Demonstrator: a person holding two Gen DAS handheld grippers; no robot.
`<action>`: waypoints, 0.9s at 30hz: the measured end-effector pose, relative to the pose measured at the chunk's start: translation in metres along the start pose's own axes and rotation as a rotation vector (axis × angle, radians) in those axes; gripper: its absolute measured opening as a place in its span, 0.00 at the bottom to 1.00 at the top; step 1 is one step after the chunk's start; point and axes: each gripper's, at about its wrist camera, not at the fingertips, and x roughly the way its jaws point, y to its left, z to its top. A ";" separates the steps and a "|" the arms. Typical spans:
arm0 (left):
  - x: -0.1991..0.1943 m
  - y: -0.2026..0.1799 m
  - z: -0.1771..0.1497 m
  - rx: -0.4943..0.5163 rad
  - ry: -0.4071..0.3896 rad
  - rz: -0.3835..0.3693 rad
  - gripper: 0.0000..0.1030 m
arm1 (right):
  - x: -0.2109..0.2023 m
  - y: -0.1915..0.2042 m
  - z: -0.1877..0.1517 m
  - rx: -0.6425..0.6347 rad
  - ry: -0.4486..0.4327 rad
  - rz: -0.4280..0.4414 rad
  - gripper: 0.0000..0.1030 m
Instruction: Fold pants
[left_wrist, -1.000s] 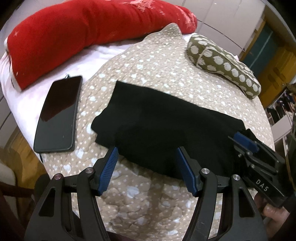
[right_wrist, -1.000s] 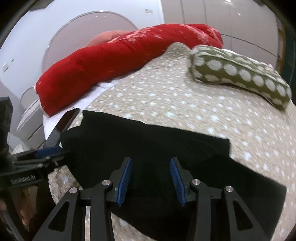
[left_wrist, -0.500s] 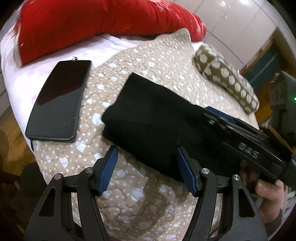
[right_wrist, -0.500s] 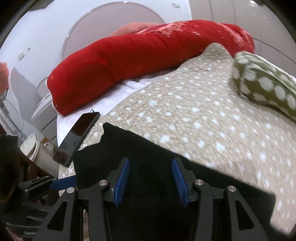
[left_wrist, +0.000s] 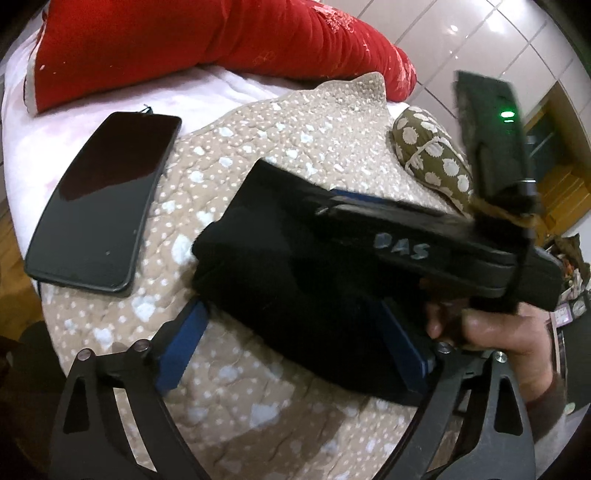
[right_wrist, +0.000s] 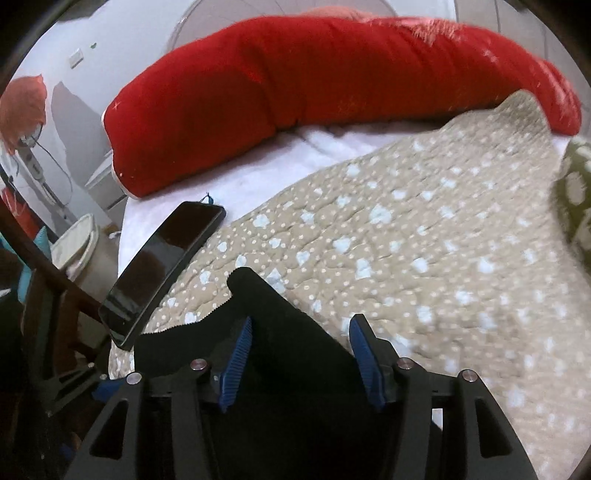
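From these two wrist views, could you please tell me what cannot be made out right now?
- Left wrist view: the right gripper and the hand on it cover much of the black pants; its jaws are edge-on.
- Right wrist view: the pants' near part runs behind the gripper frame and off the bottom edge.
- Right wrist view: the olive dotted pillow is blurred and cut by the right edge.

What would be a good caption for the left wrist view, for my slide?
Open left gripper at the folded black pants on a dotted beige quilt, right gripper above them, black phone nearby.
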 end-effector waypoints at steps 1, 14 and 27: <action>0.002 -0.001 0.000 0.004 -0.009 0.003 0.89 | 0.004 -0.001 -0.001 0.012 0.001 0.013 0.51; -0.046 -0.058 -0.003 0.240 -0.156 -0.062 0.30 | -0.096 -0.017 -0.032 0.197 -0.324 0.141 0.16; 0.005 -0.157 -0.086 0.641 0.005 -0.166 0.30 | -0.211 -0.102 -0.182 0.692 -0.532 -0.023 0.37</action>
